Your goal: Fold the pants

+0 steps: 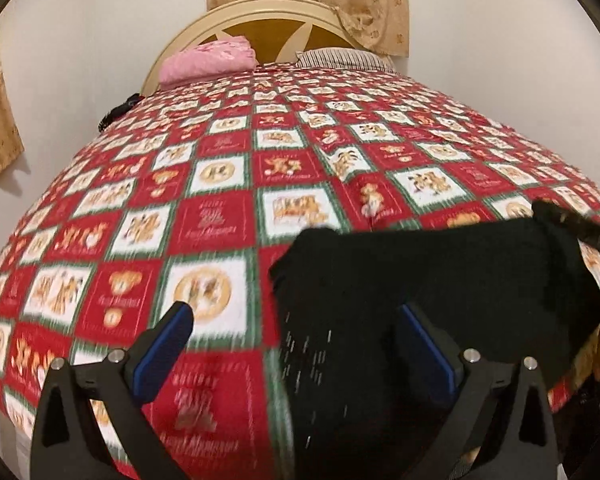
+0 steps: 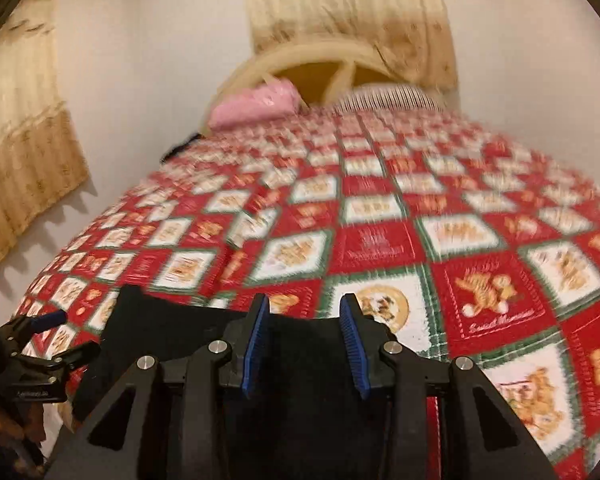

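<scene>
Step in hand, as judged: the black pants [image 1: 432, 292] lie in a compact dark block at the near edge of the bed, so the fold appears well advanced or finished; whether a further fold is due cannot be told from the bundle alone.

Left gripper [image 1: 296, 312]: jaws spread wide, nothing between them. In the left wrist view its left finger sits over the bedspread [image 1: 228, 168] and its right finger over the pants at 5 o'clock. The pants fill the frame from 4 to 6 o'clock.

Right gripper [image 2: 306, 320]: jaws set at a moderate gap, standing over the far edge of the pants [image 2: 172, 320]. Whether any cloth is pinched cannot be told; the gap shows dark fabric behind it only. The left gripper [image 2: 66, 334] appears at 8 o'clock in this view, just beside the left edge of the pants.

Next move, as judged: either seize both near corners and bring them over for another fold, or press the block flat. Both require an even, square edge.

Materials:
- Pants: matte, soft, thick, with rounded corners.
- Bedspread: soft printed cloth, red and white squares with green borders.
- Finger pads: blue, ribbed.
- Pink pillow [image 1: 208, 60] and striped pillow [image 1: 348, 58] at 12 o'clock, against the curved wooden headboard [image 1: 268, 16].

Both views are motion-blurred.
</scene>
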Demonstrator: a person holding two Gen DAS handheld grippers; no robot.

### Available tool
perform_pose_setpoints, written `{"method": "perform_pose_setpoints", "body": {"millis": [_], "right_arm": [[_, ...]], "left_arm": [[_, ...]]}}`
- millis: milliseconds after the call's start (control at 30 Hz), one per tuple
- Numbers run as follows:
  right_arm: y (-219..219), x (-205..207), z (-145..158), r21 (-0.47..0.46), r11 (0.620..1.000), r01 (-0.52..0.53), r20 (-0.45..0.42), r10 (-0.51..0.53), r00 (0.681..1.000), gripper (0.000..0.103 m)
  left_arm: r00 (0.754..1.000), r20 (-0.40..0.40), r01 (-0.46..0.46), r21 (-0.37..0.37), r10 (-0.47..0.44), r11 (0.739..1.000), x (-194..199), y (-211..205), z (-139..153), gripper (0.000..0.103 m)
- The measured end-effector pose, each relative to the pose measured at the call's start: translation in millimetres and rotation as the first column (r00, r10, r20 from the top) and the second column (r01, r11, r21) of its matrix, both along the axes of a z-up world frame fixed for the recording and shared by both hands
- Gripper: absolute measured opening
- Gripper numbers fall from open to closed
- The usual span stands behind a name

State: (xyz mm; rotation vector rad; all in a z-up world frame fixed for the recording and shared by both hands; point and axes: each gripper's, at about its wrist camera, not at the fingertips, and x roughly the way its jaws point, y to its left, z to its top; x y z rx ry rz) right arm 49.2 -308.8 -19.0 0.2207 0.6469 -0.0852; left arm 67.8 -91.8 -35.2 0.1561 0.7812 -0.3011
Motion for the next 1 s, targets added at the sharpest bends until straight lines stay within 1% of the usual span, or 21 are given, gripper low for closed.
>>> {"method": "perform_pose_setpoints", "body": {"millis": [33,133,167,200,233,267,300,333,400,433,467,533,567,667,733,767,800,867,1000], "right_arm": [[-6,7,-8,0.016,0.999,0.038,-0.038,-0.037,0.999,0.039],[-21,15,-19,0.095,0.993,0.071,-0.066,-0.065,0.996,0.039],[-28,18,-22,0.117,0.988,0.098,-0.085,-0.089,0.992,0.041],[-32,20,-24,0.136,0.984,0.116,-0.104,-0.103,0.989,0.047],[-38,22,-29,0.167,0.977,0.131,-0.126,-0.11,0.986,0.051],[-44,23,-33,0.212,0.967,0.138,-0.136,-0.11,0.985,0.051],[-50,20,-34,0.254,0.958,0.131,-0.12,-0.104,0.987,0.051],[-51,17,-32,0.272,0.955,0.121,-0.101,-0.097,0.99,0.051],[-55,0,-17,0.299,0.95,0.091,-0.018,-0.09,0.996,0.051],[-56,-10,-8,0.288,0.953,0.093,0.019,-0.103,0.995,0.051],[-57,-18,-3,0.277,0.956,0.096,0.043,-0.112,0.993,0.053],[-60,-40,4,0.261,0.96,0.105,0.067,-0.126,0.99,0.058],[-60,-53,2,0.267,0.958,0.105,0.069,-0.127,0.989,0.058],[-55,-74,-14,0.286,0.954,0.085,0.05,-0.103,0.993,0.058],[-53,-81,-24,0.288,0.954,0.079,0.047,-0.096,0.994,0.058],[-51,-84,-30,0.284,0.956,0.074,0.059,-0.094,0.994,0.058],[-45,-87,-32,0.255,0.964,0.079,0.078,-0.102,0.992,0.058],[-37,-84,-32,0.231,0.97,0.081,0.072,-0.1,0.992,0.069],[-15,-84,-36,0.149,0.987,0.066,0.058,-0.076,0.995,0.069]], "left_arm": [[1.0,-0.006,0.002,0.001,-0.002,1.0,6,-5,-1,0.103],[0.999,-0.048,-0.003,0.003,0.003,1.0,23,-15,-9,0.103],[0.998,-0.068,-0.01,0.007,0.01,1.0,28,-17,-14,0.103],[0.996,-0.084,-0.019,0.006,0.02,1.0,32,-18,-19,0.103],[0.995,-0.1,-0.026,0.0,0.025,1.0,35,-18,-23,0.103],[0.992,-0.124,-0.034,-0.016,0.032,0.999,38,-16,-28,0.103],[0.99,-0.138,-0.042,-0.032,0.037,0.999,38,-14,-30,0.103],[0.988,-0.15,-0.048,-0.056,0.04,0.997,39,-11,-32,0.103],[0.985,-0.169,-0.051,-0.089,0.036,0.995,38,-6,-33,0.103],[0.984,-0.176,-0.051,-0.102,0.033,0.993,37,-3,-32,0.103],[0.984,-0.177,-0.053,-0.112,0.033,0.992,35,0,-31,0.103],[0.983,-0.18,-0.066,-0.127,0.043,0.99,31,6,-29,0.103],[0.982,-0.185,-0.068,-0.136,0.043,0.988,28,8,-29,0.103],[0.982,-0.186,-0.058,-0.165,0.027,0.985,21,12,-28,0.103],[0.985,-0.171,-0.055,-0.167,0.026,0.984,16,15,-28,0.103],[0.986,-0.164,-0.06,-0.164,0.033,0.985,13,17,-29,0.103],[0.986,-0.162,-0.066,-0.163,0.039,0.984,12,18,-30,0.103],[0.984,-0.174,-0.073,-0.171,0.043,0.983,9,21,-34,0.103],[0.983,-0.177,-0.073,-0.197,0.038,0.978,3,31,-37,0.103]]}}
